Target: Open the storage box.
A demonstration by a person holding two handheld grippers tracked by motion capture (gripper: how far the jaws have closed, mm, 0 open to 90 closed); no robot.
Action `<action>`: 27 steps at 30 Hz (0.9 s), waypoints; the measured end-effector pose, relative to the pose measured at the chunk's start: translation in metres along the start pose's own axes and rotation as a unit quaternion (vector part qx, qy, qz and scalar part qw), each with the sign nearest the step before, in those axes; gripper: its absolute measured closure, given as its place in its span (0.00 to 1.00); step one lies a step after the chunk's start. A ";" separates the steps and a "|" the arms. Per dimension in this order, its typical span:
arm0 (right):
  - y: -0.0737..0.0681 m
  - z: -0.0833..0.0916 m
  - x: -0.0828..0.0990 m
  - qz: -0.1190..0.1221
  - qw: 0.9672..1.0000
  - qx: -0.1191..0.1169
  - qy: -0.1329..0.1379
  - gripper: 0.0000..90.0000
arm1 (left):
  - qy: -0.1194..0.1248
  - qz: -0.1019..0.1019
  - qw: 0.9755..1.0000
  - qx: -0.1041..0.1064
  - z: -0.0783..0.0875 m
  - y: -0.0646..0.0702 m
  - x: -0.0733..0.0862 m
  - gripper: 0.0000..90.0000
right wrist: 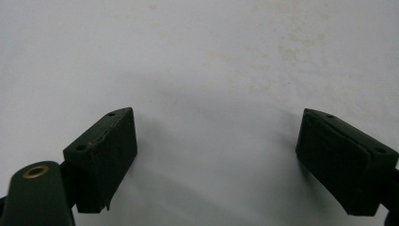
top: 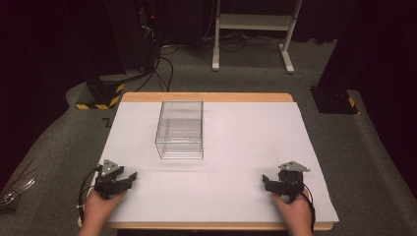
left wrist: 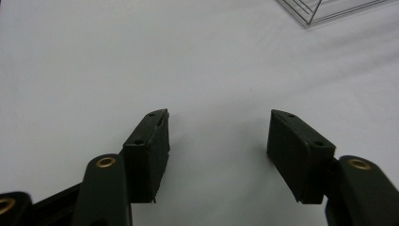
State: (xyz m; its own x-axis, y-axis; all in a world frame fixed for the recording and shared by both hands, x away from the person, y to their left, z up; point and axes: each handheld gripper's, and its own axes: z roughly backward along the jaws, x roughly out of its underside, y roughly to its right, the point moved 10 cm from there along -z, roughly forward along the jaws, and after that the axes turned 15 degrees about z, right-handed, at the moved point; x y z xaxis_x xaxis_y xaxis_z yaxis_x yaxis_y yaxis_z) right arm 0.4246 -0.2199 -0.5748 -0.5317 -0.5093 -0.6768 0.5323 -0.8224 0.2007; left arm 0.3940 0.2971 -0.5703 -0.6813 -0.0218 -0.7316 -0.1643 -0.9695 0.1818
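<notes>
Two tools rest low in the frame, left tool (top: 129,178) and right tool (top: 266,182), both spread and empty. Up and left of centre on the bench (top: 246,147) stands the clear box (top: 180,129); its slick, hard-to-see walls could slip or tip under an off-centre pinch.

The person's left hand (top: 101,206) rests low at the near left, holding the black two-jaw left gripper (top: 129,178) with its grey three-cornered plate on top, jaws spread apart with nothing between them. The right hand (top: 295,209) mirrors it, its black right gripper (top: 266,182) likewise wide-jawed and bare.
</notes>
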 end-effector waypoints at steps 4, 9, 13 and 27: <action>0.000 0.000 0.000 0.000 1.000 0.000 0.000 0.14 | 0.009 0.010 1.000 0.019 0.006 0.005 -0.004 0.43; 0.000 0.000 0.000 0.000 1.000 0.000 0.000 0.14 | 0.020 0.008 0.999 0.037 0.012 0.015 -0.008 0.43; 0.000 0.000 0.000 0.000 1.000 0.000 0.000 0.14 | 0.028 0.010 0.998 0.057 0.017 0.027 -0.012 0.44; 0.000 0.000 0.000 0.001 1.000 0.001 0.000 0.14 | 0.053 0.014 0.990 0.128 0.024 0.066 -0.022 0.46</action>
State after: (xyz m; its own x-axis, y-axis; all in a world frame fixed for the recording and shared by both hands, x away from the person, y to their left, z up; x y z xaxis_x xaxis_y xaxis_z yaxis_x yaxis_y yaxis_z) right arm 0.4246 -0.2199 -0.5747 -0.5301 -0.5106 -0.6770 0.5326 -0.8217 0.2028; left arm 0.3810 0.2395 -0.5260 -0.6113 -0.0869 -0.7866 -0.3303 -0.8752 0.3534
